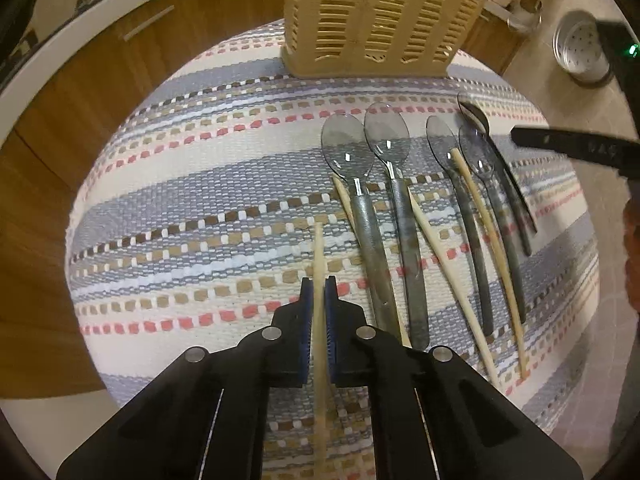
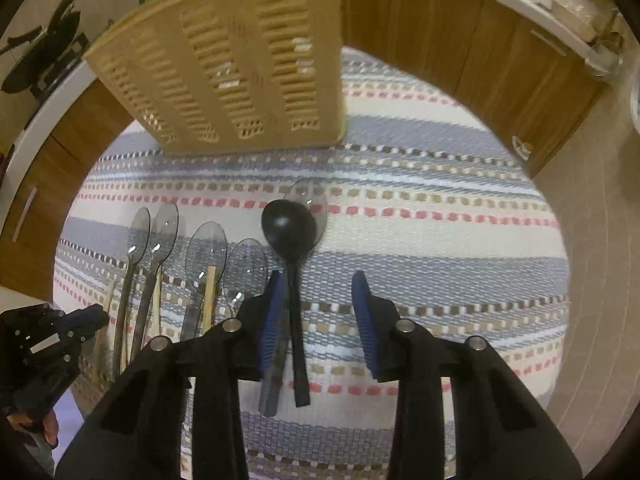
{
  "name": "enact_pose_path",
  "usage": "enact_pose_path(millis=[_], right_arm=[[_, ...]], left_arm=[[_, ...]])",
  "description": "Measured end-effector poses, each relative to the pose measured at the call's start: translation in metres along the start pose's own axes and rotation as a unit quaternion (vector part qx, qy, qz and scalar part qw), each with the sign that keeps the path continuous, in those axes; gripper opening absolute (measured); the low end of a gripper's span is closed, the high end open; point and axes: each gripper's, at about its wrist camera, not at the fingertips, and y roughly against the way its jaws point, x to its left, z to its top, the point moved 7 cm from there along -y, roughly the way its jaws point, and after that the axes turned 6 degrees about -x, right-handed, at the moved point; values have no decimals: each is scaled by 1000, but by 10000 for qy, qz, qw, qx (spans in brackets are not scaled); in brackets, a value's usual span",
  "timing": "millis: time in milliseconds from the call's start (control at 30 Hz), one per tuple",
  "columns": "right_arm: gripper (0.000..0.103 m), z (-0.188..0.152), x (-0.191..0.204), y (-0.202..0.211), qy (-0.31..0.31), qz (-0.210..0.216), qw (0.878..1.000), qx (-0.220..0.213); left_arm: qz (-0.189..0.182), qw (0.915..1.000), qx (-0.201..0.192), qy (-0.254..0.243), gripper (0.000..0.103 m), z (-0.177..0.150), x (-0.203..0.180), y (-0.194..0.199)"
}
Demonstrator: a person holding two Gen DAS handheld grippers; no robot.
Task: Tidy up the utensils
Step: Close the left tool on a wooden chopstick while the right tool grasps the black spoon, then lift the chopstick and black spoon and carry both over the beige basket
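Note:
In the left wrist view my left gripper [image 1: 319, 292] is shut on a pale wooden chopstick [image 1: 318, 248] that lies lengthwise between its blue pads. To its right lie several clear-bowled spoons [image 1: 386, 140] with grey handles, with other chopsticks [image 1: 444, 256] lying across and among them. A tan slotted basket [image 1: 380, 20] stands at the far side of the mat. In the right wrist view my right gripper [image 2: 318, 280] is open over a black spoon [image 2: 288, 228]. The spoon's handle runs beside the left pad, and the right pad stands apart from it. A clear spoon [image 2: 316, 200] lies under the black one.
A striped woven mat [image 1: 200, 160] covers the round surface. Wooden cabinet fronts [image 1: 100, 80] curve behind it. A metal bowl [image 1: 580, 52] sits on the tiled floor at the right. One black finger [image 1: 576, 146] of the right gripper reaches in over the rightmost spoons.

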Motion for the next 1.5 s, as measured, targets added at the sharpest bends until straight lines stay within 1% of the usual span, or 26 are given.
enact_pose_path(millis=[33, 200, 300, 367, 467, 500, 567, 700, 800, 833, 933, 1000, 1033, 1100, 1200, 1233, 1267, 1300, 1333, 1367, 1400, 1467, 1500], right_arm=[[31, 0, 1, -3, 20, 3, 10000, 30], [24, 3, 8, -18, 100, -6, 9998, 188], [20, 6, 11, -27, 160, -60, 9995, 270], [17, 9, 11, -32, 120, -69, 9995, 298], [14, 14, 13, -41, 80, -27, 9993, 368], [10, 16, 13, -43, 84, 1, 9992, 383], [6, 17, 14, -43, 74, 25, 9992, 386], [5, 23, 6, -40, 1, 76, 9994, 333], [5, 22, -2, -38, -63, 127, 9995, 285], [5, 16, -3, -34, -82, 165, 9995, 275], [5, 11, -12, -33, -156, 218, 9993, 272], [5, 9, -17, -32, -158, 200, 9994, 252], [5, 8, -18, -29, -169, 215, 9993, 247], [5, 7, -24, -28, -193, 235, 9993, 232], [5, 0, -32, -22, -186, 242, 9993, 197], [5, -1, -30, -16, -184, 250, 9993, 191], [5, -2, -32, -12, -175, 257, 9994, 176], [5, -3, -33, -8, -165, 271, 9994, 155], [5, -4, -31, -3, -164, 288, 9994, 136], [5, -4, -32, 0, -168, 310, 9993, 111], [5, -4, -32, 4, -168, 327, 9993, 90], [5, -3, -31, 11, -160, 384, 9991, 21], [5, -3, -30, 16, -156, 440, 9989, -33]], left_arm=[[-124, 9999, -26, 104, 4, 2, 2, -2], [-439, 9981, -125, 424, 4, 15, 21, -8], [-377, 9981, -239, 423, 4, 22, 29, -9], [-516, 9970, -247, 525, 4, 29, 32, -11], [-523, 9970, -305, 489, 4, 36, 33, -11], [-537, 9969, -295, 490, 4, 38, 34, -13], [-571, 9967, -301, 487, 4, 36, 35, -10], [-715, 9962, -238, 438, 4, 37, 35, -11], [-851, 9954, -114, 419, 5, 36, 35, -13], [-876, 9951, -97, 446, 5, 35, 36, -14], [-848, 9954, 24, 444, 5, 33, 37, -17], [-793, 9960, 97, 407, 10, 31, 37, -17], [-767, 9964, 104, 356, 11, 29, 36, -17], [-640, 9976, 128, 220, 12, 30, 34, -19], [-520, 9984, 196, 102, 17, 31, 28, -21], [-454, 9987, 204, 49, 17, 30, 25, -22], [-367, 9991, 209, -47, 17, 30, 22, -23], [-230, 9993, 218, -203, 13, 30, 19, -23], [-87, 9992, 221, -307, 4, 30, 18, -24], [-64, 9992, 230, -323, 4, 30, 18, -25], [-75, 9992, 233, -308, 4, 29, 17, -25], [-214, 9994, 157, -209, 3, 30, 18, -23], [-386, 9992, -35, -122, 3, 33, 16, -19]])
